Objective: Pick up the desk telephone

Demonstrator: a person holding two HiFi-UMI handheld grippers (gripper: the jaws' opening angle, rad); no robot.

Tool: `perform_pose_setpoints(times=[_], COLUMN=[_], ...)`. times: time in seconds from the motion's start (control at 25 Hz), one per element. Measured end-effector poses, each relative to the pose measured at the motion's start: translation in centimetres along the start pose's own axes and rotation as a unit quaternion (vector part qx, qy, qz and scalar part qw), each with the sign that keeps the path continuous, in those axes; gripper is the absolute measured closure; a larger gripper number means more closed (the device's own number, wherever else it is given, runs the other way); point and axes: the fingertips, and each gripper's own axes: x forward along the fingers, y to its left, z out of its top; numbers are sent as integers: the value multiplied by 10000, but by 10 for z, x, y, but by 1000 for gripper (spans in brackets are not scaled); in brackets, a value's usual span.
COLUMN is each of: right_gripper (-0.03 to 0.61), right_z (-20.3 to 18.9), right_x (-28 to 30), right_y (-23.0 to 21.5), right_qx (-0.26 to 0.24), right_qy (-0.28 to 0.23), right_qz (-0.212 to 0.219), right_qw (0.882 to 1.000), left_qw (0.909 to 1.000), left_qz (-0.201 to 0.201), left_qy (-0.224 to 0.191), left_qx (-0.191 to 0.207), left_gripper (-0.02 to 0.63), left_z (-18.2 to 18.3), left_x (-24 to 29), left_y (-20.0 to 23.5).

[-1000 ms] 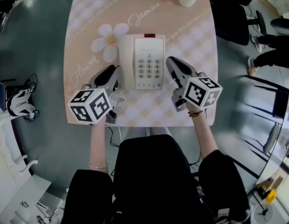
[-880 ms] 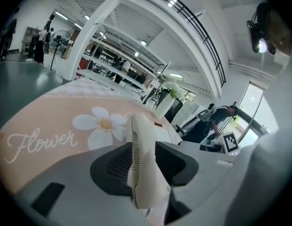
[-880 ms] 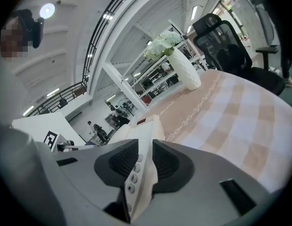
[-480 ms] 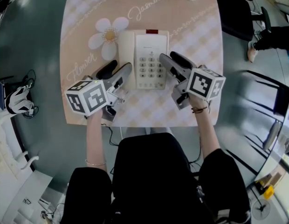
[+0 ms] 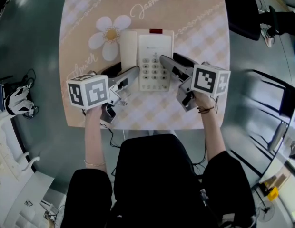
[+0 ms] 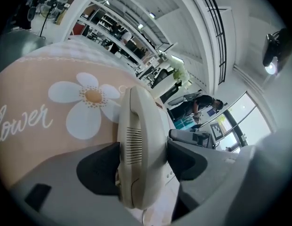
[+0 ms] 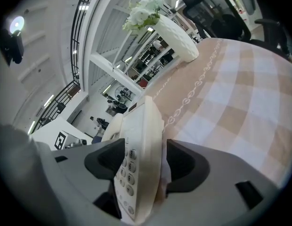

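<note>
Head view with both gripper views. The desk telephone (image 5: 148,61), cream with a grey keypad (image 5: 152,69), lies on the checked cloth of the desk (image 5: 204,37), about midway across and nearer the front edge than the far one. Its handset (image 6: 136,140) lies along the left side of the base, next to a printed daisy (image 5: 108,35).

The left gripper (image 5: 121,71) reaches in from the front left. Its fingers (image 6: 99,166) are closed on the near end of the handset, one dark pad pressed to each side. The right gripper (image 5: 175,63) reaches in from the front right. Its fingers (image 7: 183,161) are closed across the right edge of the base, one pad over the keypad and the other against the outer side.

Whether the base has left the cloth cannot be told. Bare cloth runs from the telephone's right edge to the right edge of the desk, and from its far edge to the far edge. A white vase (image 7: 176,39) with pale flowers stands at the far right corner, well apart from the telephone. Both marker cubes hang over the front edge of the desk, above the person's lap. Open grey floor (image 5: 28,42) borders the desk on the left.
</note>
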Motion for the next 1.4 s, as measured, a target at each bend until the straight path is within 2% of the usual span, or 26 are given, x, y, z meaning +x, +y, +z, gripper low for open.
perform_pose_setpoints(times=[0.36, 0.64, 1.04, 1.4], right_gripper=[324, 345, 347, 348], right_z=[-8, -10, -10, -9], right_x=[8, 13, 14, 13], right_y=[-3, 1, 0, 0], right_qx=[150, 297, 429, 505], right_qy=[539, 743, 689, 620], right_qz=[-42, 189, 207, 168], right_qw=[9984, 9966, 9965, 9967], left_qw=[9994, 9993, 9996, 9995], left_qz=[-179, -148, 108, 287], left_qy=[289, 333, 248, 152], left_qx=[-60, -54, 27, -63], left_gripper=[304, 299, 299, 304], left_z=[-2, -2, -3, -1], left_x=[4, 5, 6, 6], left_y=[1, 2, 1, 1])
